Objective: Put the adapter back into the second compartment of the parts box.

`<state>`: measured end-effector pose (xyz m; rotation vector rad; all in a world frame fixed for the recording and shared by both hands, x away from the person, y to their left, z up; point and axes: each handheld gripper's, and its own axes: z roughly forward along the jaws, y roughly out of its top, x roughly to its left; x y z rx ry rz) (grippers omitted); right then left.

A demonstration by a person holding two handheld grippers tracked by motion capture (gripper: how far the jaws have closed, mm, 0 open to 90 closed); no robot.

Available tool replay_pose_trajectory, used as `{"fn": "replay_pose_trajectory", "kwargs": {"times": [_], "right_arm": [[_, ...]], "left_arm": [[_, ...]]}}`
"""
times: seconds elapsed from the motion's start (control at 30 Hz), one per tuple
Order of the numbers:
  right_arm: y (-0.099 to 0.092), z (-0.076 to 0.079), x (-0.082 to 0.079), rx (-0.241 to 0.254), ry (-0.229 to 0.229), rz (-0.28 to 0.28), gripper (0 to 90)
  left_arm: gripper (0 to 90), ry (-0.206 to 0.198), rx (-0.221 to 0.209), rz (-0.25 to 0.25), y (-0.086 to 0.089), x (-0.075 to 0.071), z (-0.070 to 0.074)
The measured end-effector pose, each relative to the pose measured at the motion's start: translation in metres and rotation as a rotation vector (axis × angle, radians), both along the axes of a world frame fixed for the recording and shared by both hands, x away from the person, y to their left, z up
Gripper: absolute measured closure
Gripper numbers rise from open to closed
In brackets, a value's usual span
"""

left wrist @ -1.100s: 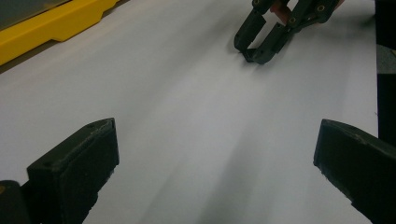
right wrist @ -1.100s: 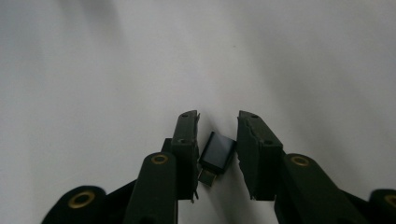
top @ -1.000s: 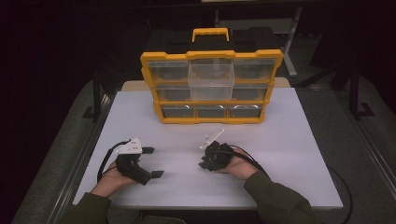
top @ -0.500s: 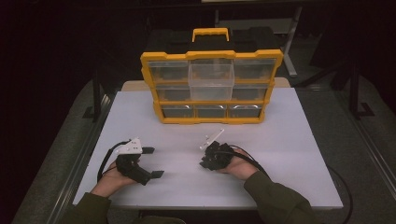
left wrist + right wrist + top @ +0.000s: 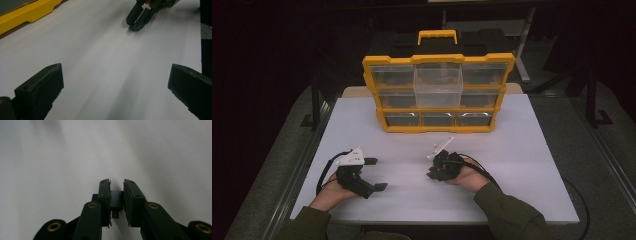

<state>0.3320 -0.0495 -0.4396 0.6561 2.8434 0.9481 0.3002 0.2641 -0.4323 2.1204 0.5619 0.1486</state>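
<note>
My left gripper (image 5: 377, 174) rests on the white table (image 5: 522, 150) at the near left, held by a hand; its jaws stand wide open with nothing between them. In the left gripper view the left gripper (image 5: 115, 72) frames bare tabletop. My right gripper (image 5: 433, 174) lies near the table's middle front, pointing left, held by the other hand. Its jaws are shut to a thin slit, with nothing gripped. The right gripper (image 5: 117, 182) looks down at plain white surface. The right gripper (image 5: 136, 25) also shows far off in the left gripper view.
A yellow organizer (image 5: 438, 127) with clear drawers and a top handle stands at the back middle of the table. One clear middle drawer (image 5: 438, 82) in its upper rows sticks out. Its yellow edge (image 5: 25, 13) shows in the left gripper view. Dark floor surrounds the table.
</note>
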Motion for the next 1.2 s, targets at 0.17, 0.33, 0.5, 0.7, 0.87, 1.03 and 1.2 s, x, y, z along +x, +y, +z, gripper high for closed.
{"fn": "replay_pose_trajectory", "kwargs": {"times": [0.17, 0.33, 0.5, 0.7, 0.87, 1.03, 1.2], "right_arm": [[-0.007, 0.006, 0.001, 0.012, -0.001, -0.006, 75.1], [-0.017, 0.013, -0.001, 0.016, -0.006, -0.016, 75.1], [-0.027, 0.020, -0.003, 0.017, -0.014, -0.024, 75.1], [-0.041, 0.027, -0.006, 0.025, -0.016, -0.039, 75.1], [-0.049, 0.030, -0.007, 0.025, -0.019, -0.049, 75.1], [-0.058, 0.034, -0.008, 0.033, -0.015, -0.064, 75.1], [-0.067, 0.037, -0.009, 0.041, -0.008, -0.074, 75.1]], "left_arm": [[0.0, 0.000, 0.001, 0.002, 0.000, 0.000, 0.000], [0.0, 0.001, 0.000, 0.004, 0.000, 0.000, 0.000], [0.0, 0.001, 0.000, 0.004, 0.001, 0.000, -0.001], [0.0, 0.002, 0.001, 0.006, 0.000, 0.001, -0.001], [0.0, 0.002, 0.001, 0.009, 0.001, 0.001, -0.001], [0.0, 0.003, 0.000, 0.008, 0.001, 0.001, -0.002], [0.0, 0.003, 0.002, 0.008, 0.001, 0.001, -0.002]]}}
